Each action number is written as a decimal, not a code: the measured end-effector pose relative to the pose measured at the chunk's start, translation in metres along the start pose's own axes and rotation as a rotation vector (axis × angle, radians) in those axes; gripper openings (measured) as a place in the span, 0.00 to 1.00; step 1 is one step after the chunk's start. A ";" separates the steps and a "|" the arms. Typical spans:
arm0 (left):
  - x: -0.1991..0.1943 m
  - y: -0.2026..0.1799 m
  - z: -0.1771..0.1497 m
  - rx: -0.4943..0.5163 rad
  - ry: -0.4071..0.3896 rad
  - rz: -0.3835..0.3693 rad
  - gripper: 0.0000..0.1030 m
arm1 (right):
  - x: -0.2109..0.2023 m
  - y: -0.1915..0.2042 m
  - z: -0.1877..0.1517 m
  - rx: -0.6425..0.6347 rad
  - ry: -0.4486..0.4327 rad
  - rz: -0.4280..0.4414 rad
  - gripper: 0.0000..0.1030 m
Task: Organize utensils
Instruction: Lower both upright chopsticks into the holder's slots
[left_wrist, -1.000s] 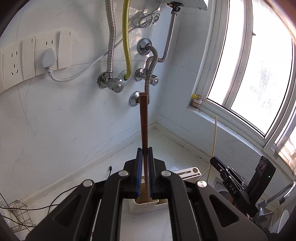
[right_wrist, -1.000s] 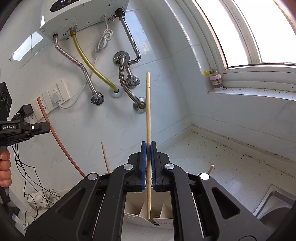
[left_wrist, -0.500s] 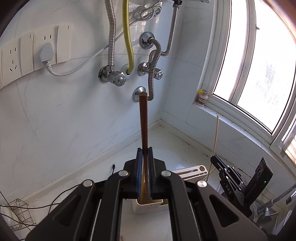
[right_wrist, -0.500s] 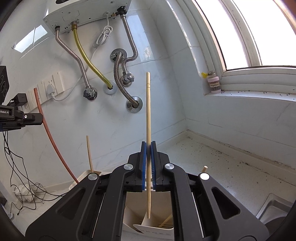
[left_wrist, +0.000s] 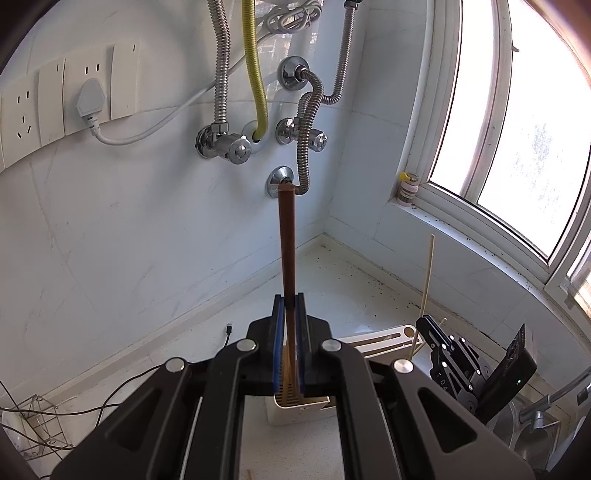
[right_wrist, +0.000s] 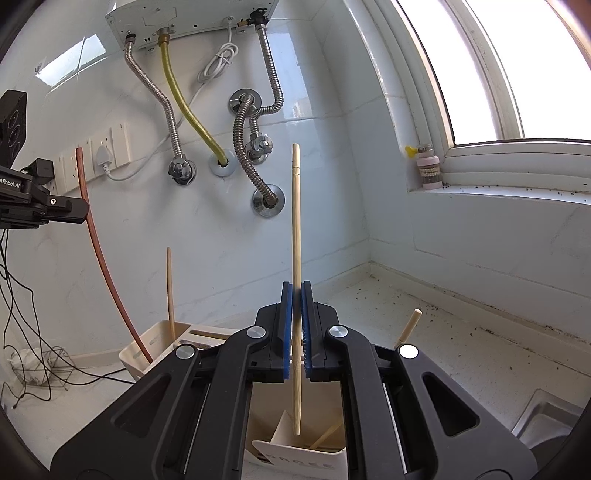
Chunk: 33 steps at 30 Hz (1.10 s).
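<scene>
1. Left gripper (left_wrist: 288, 343): black frame, blue ribbed pads clamped on a dark brown chopstick (left_wrist: 287, 243). That chopstick is square in section, smooth and lacquered in look, standing near upright with its lower end at or just inside the holder below. Right gripper (right_wrist: 296, 332): same build, pads closed on a pale chopstick (right_wrist: 295, 236).
2. Worktop (right_wrist: 480, 354): pale speckled stone, dotted with dark specks toward the window corner. It carries the task's things.
3. Utensil holder (right_wrist: 144, 349): cream plastic, boxy, divided into compartments by thin walls, with slots along its top and vent holes in one wall.
4. Pale chopstick in the right gripper: bare light wood or bamboo, round, slender, grooved near its top; its lower tip hangs just above, or just within, an open compartment. Which one I cannot tell.
5. Progress, as judged: partly done. One pale stick (right_wrist: 170, 291) stands upright in a far compartment, another (right_wrist: 408, 326) leans out near the right side, and more lie inside (right_wrist: 327, 435). Both held chopsticks are not yet released.
6. Remaining, as judged: lower each into its compartment and let go. A further stick end (left_wrist: 249, 474) shows on the worktop nearby, so more may be left.
</scene>
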<state>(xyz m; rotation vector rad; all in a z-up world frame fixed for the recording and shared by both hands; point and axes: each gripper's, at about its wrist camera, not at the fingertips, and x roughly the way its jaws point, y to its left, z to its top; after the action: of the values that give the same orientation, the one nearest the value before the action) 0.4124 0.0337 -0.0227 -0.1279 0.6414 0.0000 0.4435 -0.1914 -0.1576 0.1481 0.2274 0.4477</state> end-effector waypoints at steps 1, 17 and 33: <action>0.000 0.000 0.000 0.000 -0.001 0.002 0.05 | 0.000 0.000 -0.001 -0.005 -0.004 -0.004 0.04; 0.005 0.000 -0.001 0.014 0.015 0.007 0.05 | 0.004 0.000 -0.020 -0.035 -0.042 -0.047 0.04; 0.009 -0.003 -0.004 0.016 0.025 -0.003 0.05 | 0.004 -0.001 -0.020 -0.035 -0.036 -0.042 0.05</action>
<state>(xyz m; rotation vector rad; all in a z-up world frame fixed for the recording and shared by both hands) 0.4174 0.0302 -0.0309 -0.1140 0.6665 -0.0098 0.4421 -0.1891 -0.1779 0.1167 0.1870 0.4070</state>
